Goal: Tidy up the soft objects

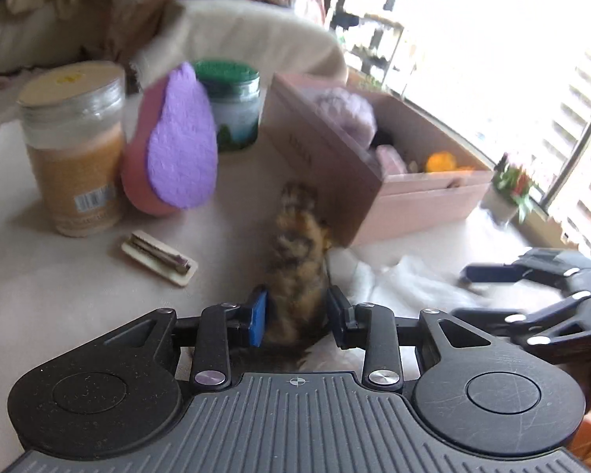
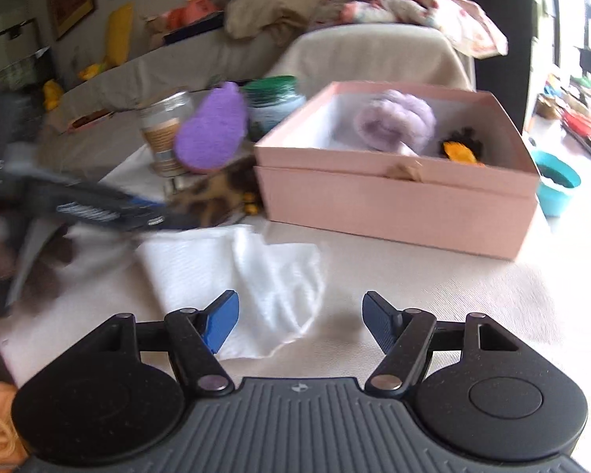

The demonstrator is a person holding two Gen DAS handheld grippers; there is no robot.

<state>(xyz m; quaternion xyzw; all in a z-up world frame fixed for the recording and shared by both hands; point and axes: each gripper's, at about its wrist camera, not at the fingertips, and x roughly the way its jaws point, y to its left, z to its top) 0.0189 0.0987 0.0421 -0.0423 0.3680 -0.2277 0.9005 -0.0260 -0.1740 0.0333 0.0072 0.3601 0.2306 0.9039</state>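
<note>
A brown-and-tan mottled furry soft toy [image 1: 295, 272] is gripped between the pads of the left tongs [image 1: 297, 315], which are closed on its lower end. The toy stretches forward from the pads, and its far end appears to reach the near corner of the open pink cardboard box [image 1: 433, 193]. The step in hand is judged to be the carrying of this toy to the box, where a fluffy lilac plush [image 2: 394, 122] and a black-and-orange soft item [image 2: 459, 149] are already held.

For the next move, the toy would have to be lifted above the box wall, brought over the open interior and released there; the wall could be snagged if the lift is too low.

The right tongs [image 2: 299, 325] are seen wide open and gripping nothing, held over a crumpled white cloth [image 2: 232, 272] that lies on the pale surface [image 2: 433, 287], near the box. That cloth is probably the following item.

A purple-and-pink oval sponge [image 1: 177, 142] leans beside a tall glass jar with tan contents [image 1: 73, 146]; a green-lidded jar [image 1: 230, 102] stands behind.
</note>
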